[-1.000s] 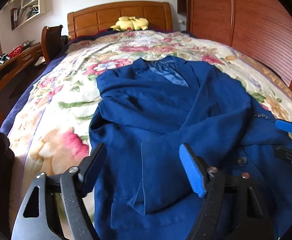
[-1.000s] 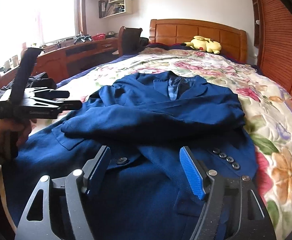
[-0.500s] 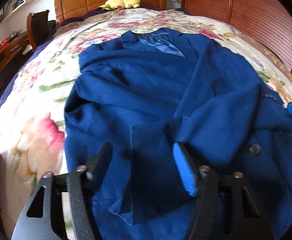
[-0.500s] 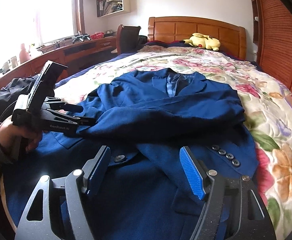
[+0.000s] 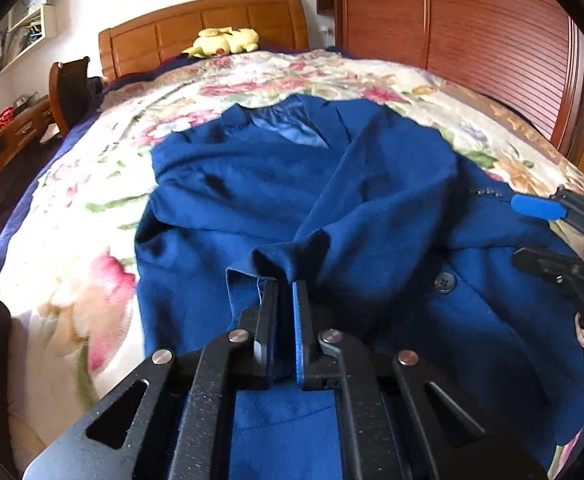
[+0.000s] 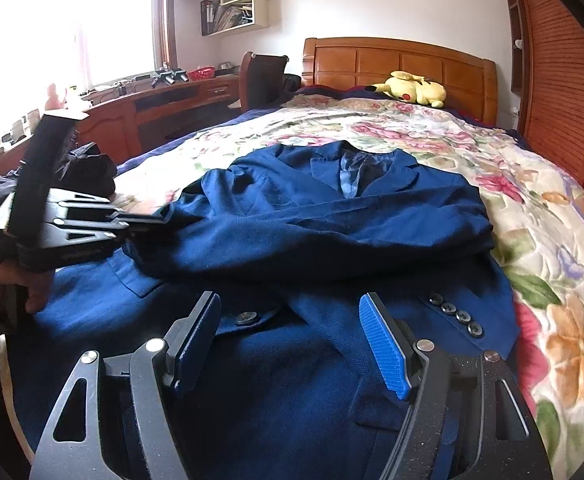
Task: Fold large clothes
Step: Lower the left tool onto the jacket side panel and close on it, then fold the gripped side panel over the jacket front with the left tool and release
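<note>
A navy blue suit jacket [image 5: 276, 184] lies face up on the bed, collar toward the headboard, both sleeves folded across its front. My left gripper [image 5: 285, 286] is shut on the cuff end of one sleeve [image 5: 292, 252] and holds it slightly raised. In the right wrist view the jacket [image 6: 332, 216] fills the middle, and the left gripper [image 6: 160, 218] pinches the sleeve at its left side. My right gripper [image 6: 290, 312] is open and empty above the jacket's lower front, near a button [image 6: 246, 317]. It also shows in the left wrist view [image 5: 532, 232].
The floral bedspread [image 6: 432, 136] covers the bed, with a wooden headboard [image 6: 396, 60] and a yellow plush toy [image 6: 412, 87] at the far end. A desk [image 6: 152, 108] and chair [image 6: 262, 80] stand left. A wooden slatted wall [image 5: 472, 40] runs along the right. Dark clothing [image 6: 88, 168] lies left.
My left gripper has dropped onto the sleeve cuff, closed on it, and lifted it a little. The right gripper stays open over the jacket's lower front.
</note>
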A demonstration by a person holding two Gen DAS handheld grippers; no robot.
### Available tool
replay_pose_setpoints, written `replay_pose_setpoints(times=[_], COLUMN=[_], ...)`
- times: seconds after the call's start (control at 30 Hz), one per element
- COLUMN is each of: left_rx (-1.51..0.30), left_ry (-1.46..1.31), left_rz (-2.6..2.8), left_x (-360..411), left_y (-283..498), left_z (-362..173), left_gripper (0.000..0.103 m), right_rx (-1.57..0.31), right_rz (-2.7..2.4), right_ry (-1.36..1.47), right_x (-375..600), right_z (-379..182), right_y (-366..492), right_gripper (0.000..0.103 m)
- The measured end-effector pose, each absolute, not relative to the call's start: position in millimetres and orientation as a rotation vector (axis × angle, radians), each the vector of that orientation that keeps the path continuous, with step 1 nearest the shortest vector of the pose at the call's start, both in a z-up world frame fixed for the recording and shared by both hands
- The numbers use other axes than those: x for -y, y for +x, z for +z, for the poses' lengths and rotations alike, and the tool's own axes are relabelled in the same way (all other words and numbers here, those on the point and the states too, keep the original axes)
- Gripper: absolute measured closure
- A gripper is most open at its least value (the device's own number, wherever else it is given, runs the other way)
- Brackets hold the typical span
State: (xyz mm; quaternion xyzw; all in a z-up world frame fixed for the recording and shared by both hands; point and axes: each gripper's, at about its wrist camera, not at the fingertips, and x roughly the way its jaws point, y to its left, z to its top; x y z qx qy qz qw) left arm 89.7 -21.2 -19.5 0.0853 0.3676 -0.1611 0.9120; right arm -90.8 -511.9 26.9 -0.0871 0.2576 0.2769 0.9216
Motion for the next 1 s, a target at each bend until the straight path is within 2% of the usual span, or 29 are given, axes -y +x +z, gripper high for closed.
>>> replay_pose_setpoints(times=[0.23, 0.53, 0.77, 0.8, 0.83, 0.9, 0.93, 1.0], left_rx=[-0.718, -0.756, -0.724, -0.711, -0.704, -0.682, -0.674, -0.673], left_ry=[0.179, 0.173, 0.179, 0.178, 0.176, 0.168, 0.165, 0.16], left_rz=[-0.358, -0.339, -0.287, -0.276, -0.272, -0.26, -0.257, -0.251], left_x=[22.6, 14.7, -2.5, -4.6, -5.2, -7.1, -7.0, -6.8], left_y=[66.1, 27.3, 14.8, 16.3, 16.5, 22.7, 26.5, 38.7], left_z=[-4.6, -19.9, -12.1, -8.8, -7.3, -0.9, 1.4, 5.3], left_gripper=[0.096, 0.096, 0.094, 0.088, 0.078, 0.066, 0.062, 0.062], right_rx=[-0.529, -0.522, -0.513, -0.511, -0.509, -0.506, -0.506, -0.506], right_rz=[0.571, 0.573, 0.558, 0.555, 0.554, 0.551, 0.551, 0.551], right_ry=[-0.169, -0.166, -0.163, -0.163, -0.163, -0.163, -0.162, -0.16], right_x=[513.7, 514.5, 514.3, 514.3, 514.2, 513.9, 515.0, 515.7], right_z=[26.5, 26.9, 27.0, 27.0, 26.9, 27.1, 27.0, 26.7], right_y=[-90.2, -91.8, -93.1, -93.2, -94.2, -94.8, -95.2, -95.9], right_gripper=[0.029, 0.029, 0.029, 0.029, 0.029, 0.029, 0.029, 0.029])
